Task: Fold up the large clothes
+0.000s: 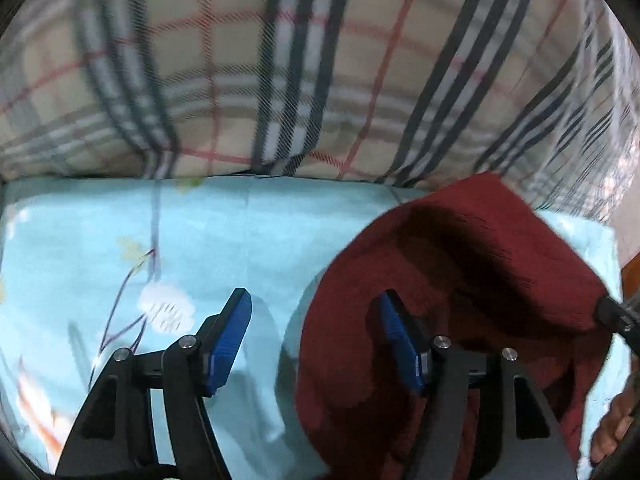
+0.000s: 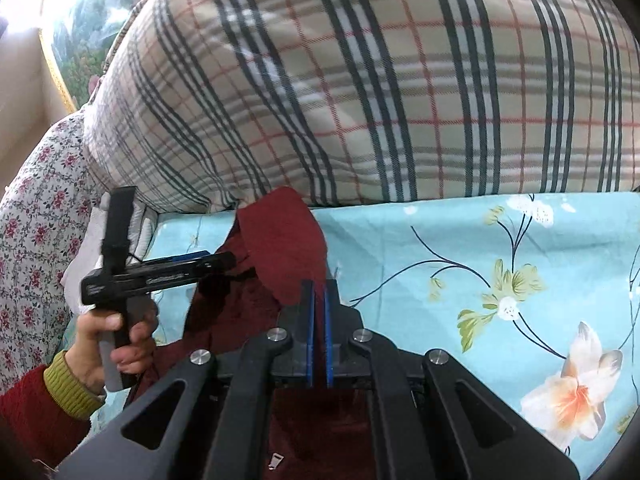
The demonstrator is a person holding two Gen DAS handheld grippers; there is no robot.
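A dark red knitted garment lies on a light blue flowered bedsheet. My left gripper is open, its blue pads wide apart, the right finger over the garment's edge and the left over bare sheet. My right gripper is shut on a fold of the red garment and holds it lifted off the sheet. The left gripper also shows in the right wrist view, held in a hand at the left, beside the garment. The right gripper's tip shows at the garment's right edge.
A large beige plaid quilt is piled along the back of the bed. A white cloth with small red flowers lies at the far left. A framed picture hangs on the wall behind.
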